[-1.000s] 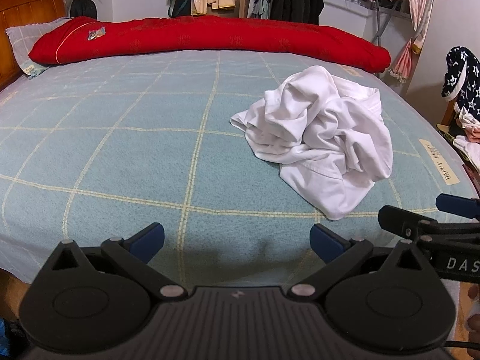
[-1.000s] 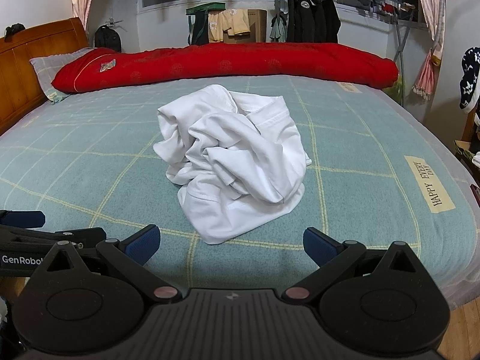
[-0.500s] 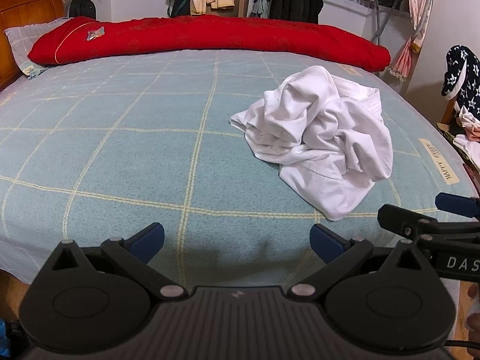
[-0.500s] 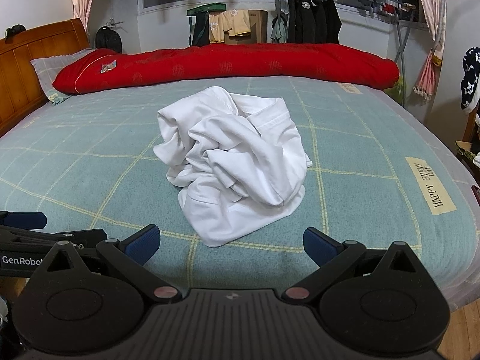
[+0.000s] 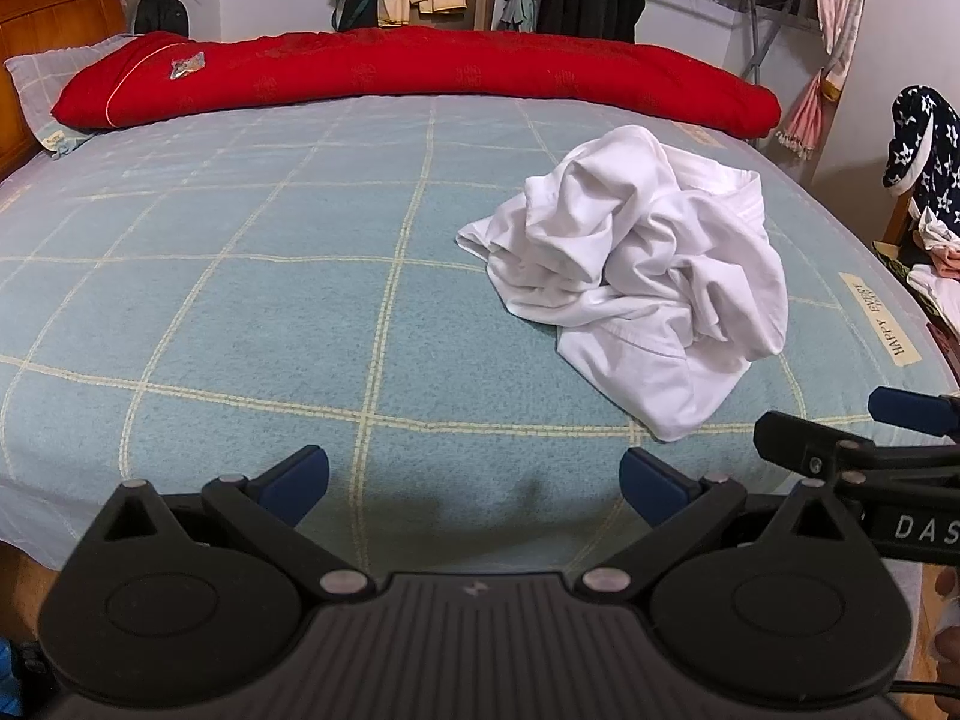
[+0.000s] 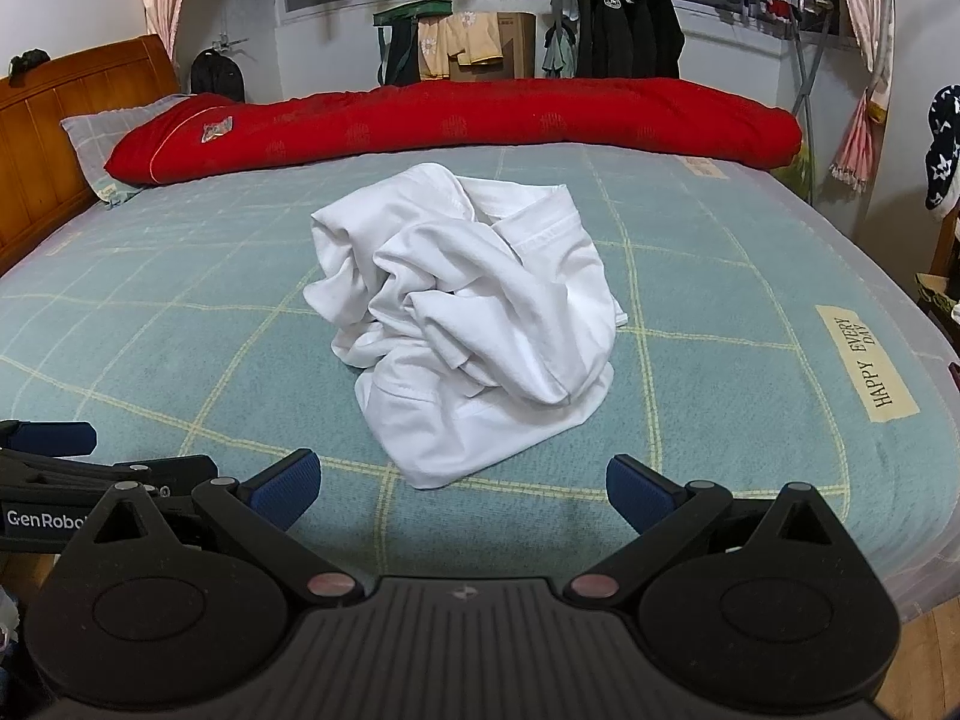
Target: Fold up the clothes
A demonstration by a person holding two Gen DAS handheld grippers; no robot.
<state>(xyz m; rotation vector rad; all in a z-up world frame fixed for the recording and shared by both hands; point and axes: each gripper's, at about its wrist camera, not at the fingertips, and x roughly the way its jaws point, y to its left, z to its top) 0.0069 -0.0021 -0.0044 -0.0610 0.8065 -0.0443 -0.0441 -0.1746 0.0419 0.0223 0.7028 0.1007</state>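
Both hand-held grippers, left gripper (image 5: 474,471) and right gripper (image 6: 462,477), hover spread and empty just short of the crumpled white shirt (image 6: 468,312) on the checked bedspread (image 6: 720,312); folding seems unstarted, so next find a hem.

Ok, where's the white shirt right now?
The white shirt lies crumpled mid-bed on the blue blanket, ahead of the right gripper, before the red quilt.

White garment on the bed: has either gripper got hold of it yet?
No, the white garment lies crumpled and untouched, with the right gripper open short of its near edge and the left gripper open beside it.
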